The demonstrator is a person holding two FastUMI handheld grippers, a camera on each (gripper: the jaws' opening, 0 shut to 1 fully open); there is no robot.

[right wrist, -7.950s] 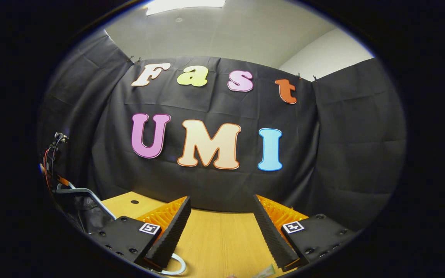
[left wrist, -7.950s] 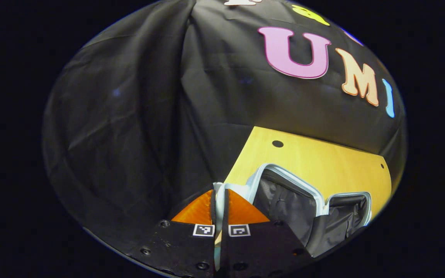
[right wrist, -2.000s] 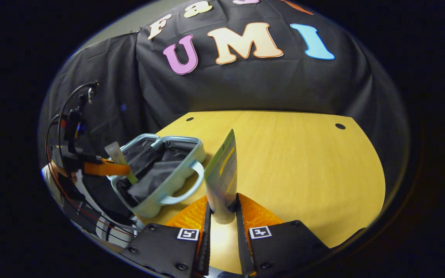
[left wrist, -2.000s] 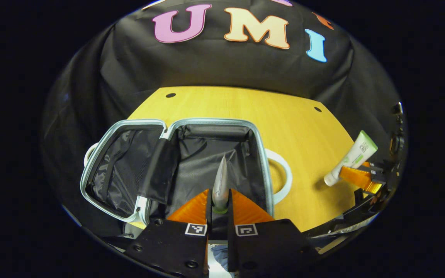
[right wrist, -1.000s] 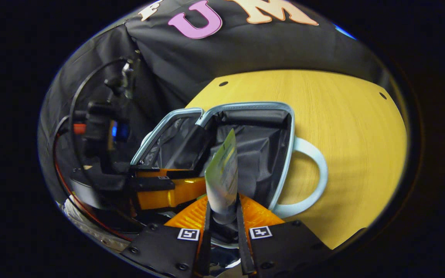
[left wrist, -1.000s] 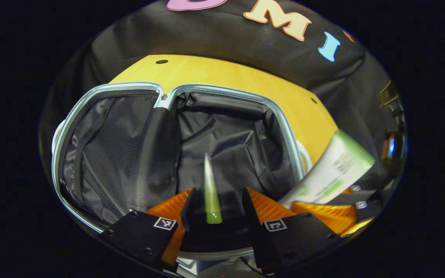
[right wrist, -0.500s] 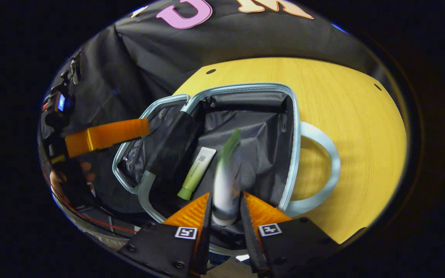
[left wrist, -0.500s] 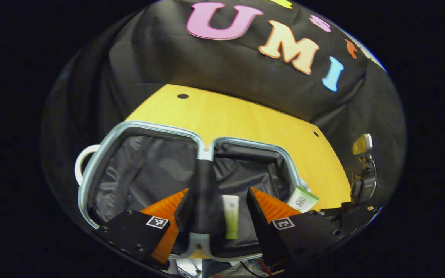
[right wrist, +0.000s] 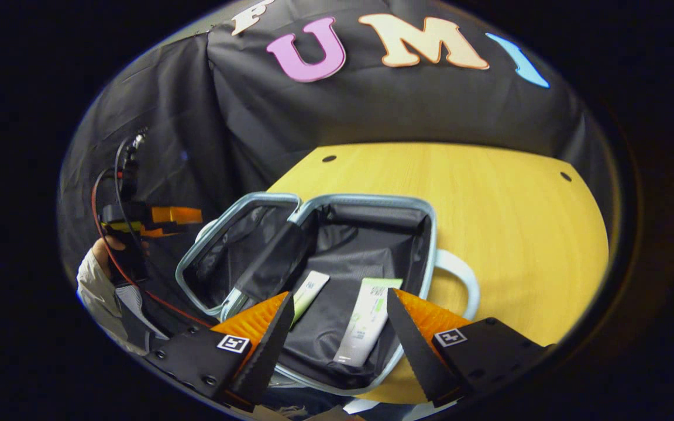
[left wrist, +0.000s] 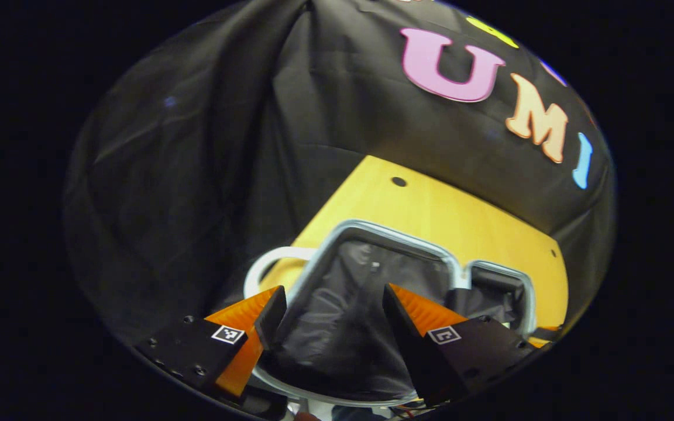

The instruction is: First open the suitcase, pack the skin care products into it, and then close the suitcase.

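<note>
The pale-blue suitcase [right wrist: 372, 200] lies open on the wooden table [right wrist: 489, 193], showing its black lining. In its right half two tubes lie flat: a small one with a green cap [right wrist: 309, 294] and a larger white and green one [right wrist: 367, 320]. My right gripper [right wrist: 337, 336] hovers open just above the near rim, nothing between its fingers. My left gripper [left wrist: 331, 318] is open too, over the suitcase's [left wrist: 395, 237] left half, which holds nothing. In the right gripper view the left gripper [right wrist: 164, 221] hangs to the left of the case, apart from it.
A hand and pale sleeve [right wrist: 94, 275] hold the left gripper, with red and black cables trailing. The case's white handle [right wrist: 468, 280] sticks out to the right, and another handle [left wrist: 264, 263] to the left. Bare tabletop [left wrist: 430, 204] stretches behind the case.
Both grippers opened and let go of their tubes, which now lie in the suitcase. Both have pulled back; the left one swung left over the other half.
</note>
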